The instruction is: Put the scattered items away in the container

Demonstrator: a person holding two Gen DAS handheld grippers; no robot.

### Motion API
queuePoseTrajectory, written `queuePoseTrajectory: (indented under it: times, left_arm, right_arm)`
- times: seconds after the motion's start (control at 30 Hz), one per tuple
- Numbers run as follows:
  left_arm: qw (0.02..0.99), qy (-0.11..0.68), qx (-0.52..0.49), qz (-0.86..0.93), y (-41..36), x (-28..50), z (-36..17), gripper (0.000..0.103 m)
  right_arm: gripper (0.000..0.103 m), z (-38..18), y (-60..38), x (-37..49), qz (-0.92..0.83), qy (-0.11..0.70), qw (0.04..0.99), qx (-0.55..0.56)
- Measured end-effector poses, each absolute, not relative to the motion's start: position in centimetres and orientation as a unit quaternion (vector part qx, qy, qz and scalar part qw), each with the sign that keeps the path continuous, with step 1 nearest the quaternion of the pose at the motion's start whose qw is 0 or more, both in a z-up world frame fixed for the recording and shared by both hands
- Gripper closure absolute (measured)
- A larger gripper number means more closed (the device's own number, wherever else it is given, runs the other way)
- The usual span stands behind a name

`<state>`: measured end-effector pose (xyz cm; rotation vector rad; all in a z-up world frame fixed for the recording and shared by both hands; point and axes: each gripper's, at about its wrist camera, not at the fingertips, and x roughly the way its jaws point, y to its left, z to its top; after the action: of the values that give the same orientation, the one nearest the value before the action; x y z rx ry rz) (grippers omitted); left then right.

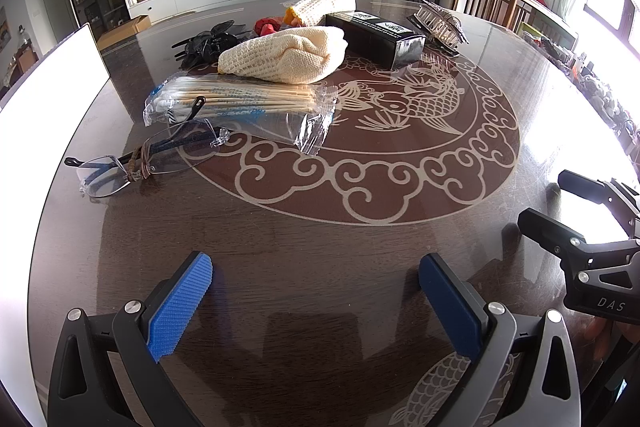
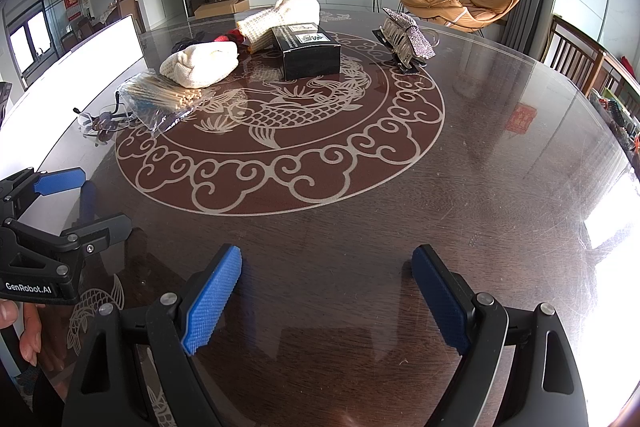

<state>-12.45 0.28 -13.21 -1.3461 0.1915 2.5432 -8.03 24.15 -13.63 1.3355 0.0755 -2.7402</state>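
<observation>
Scattered on the dark round table (image 1: 304,227) are rimless glasses (image 1: 148,155), a clear pack of cotton swabs (image 1: 240,103), a cream knitted cloth (image 1: 288,55), a black box (image 1: 376,35), a black claw clip (image 1: 208,43) and a sparkly silver hair clip (image 1: 440,23). A second cream knit (image 1: 332,1) and a red item (image 1: 268,25) lie behind them. My left gripper (image 1: 316,291) is open over bare table, well short of the glasses. My right gripper (image 2: 326,291) is open too, holding nothing. A bright white box wall (image 1: 52,75) stands at the left edge.
In the right wrist view the left gripper (image 2: 92,203) sits at the left with a hand (image 2: 24,331) below it. The box (image 2: 308,53), swabs (image 2: 164,95) and silver clip (image 2: 404,39) lie beyond the carp inlay (image 2: 280,115). Wooden chairs (image 2: 576,55) stand at the right.
</observation>
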Motion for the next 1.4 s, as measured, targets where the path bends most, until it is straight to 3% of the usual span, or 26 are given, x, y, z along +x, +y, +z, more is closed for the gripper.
queuePoseTrajectory:
  times: [1.4]
  left_arm:
    - [0.125, 0.065, -0.462, 0.876, 0.22, -12.46, -13.2, 0.0]
  right_arm:
    - [0.015, -13.73, 24.15, -7.93, -0.899, 0.022, 0.041, 0.436]
